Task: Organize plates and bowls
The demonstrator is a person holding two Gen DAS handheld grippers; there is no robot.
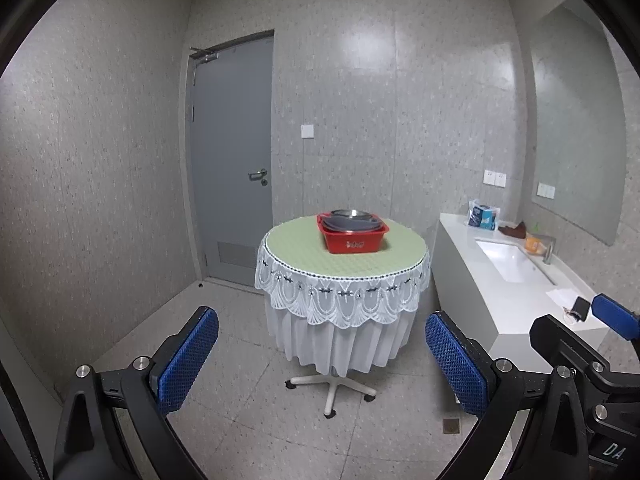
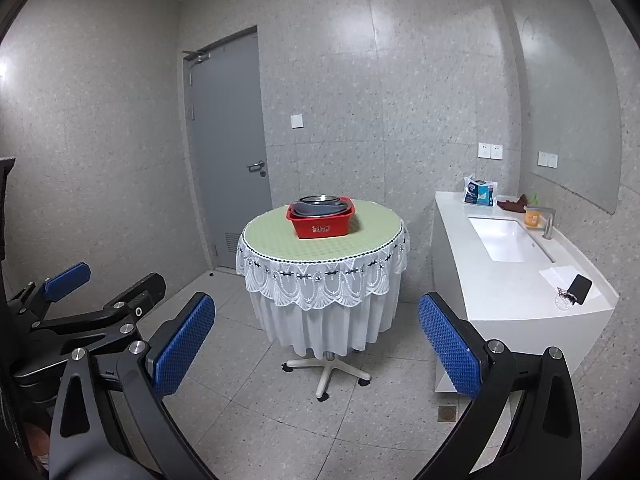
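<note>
A red plastic basin (image 1: 352,237) (image 2: 321,222) stands on a round table (image 1: 384,268) (image 2: 280,248) with a green top and white lace cloth. In it lie a grey plate (image 1: 345,224) (image 2: 316,209) and a metal bowl (image 1: 347,213) (image 2: 318,199), stacked. My left gripper (image 1: 320,356) is open and empty, well short of the table. My right gripper (image 2: 316,344) is open and empty too, at a similar distance. The right gripper also shows at the left wrist view's right edge (image 1: 588,344), the left one at the right wrist view's left edge (image 2: 92,300).
A white counter with a sink (image 1: 506,260) (image 2: 506,238) runs along the right wall, bearing a tissue pack (image 2: 480,194), an orange bottle (image 2: 531,216), a phone (image 2: 580,286) and a tap. A grey door (image 1: 232,160) stands behind the table. A floor drain (image 2: 447,413) lies near the counter.
</note>
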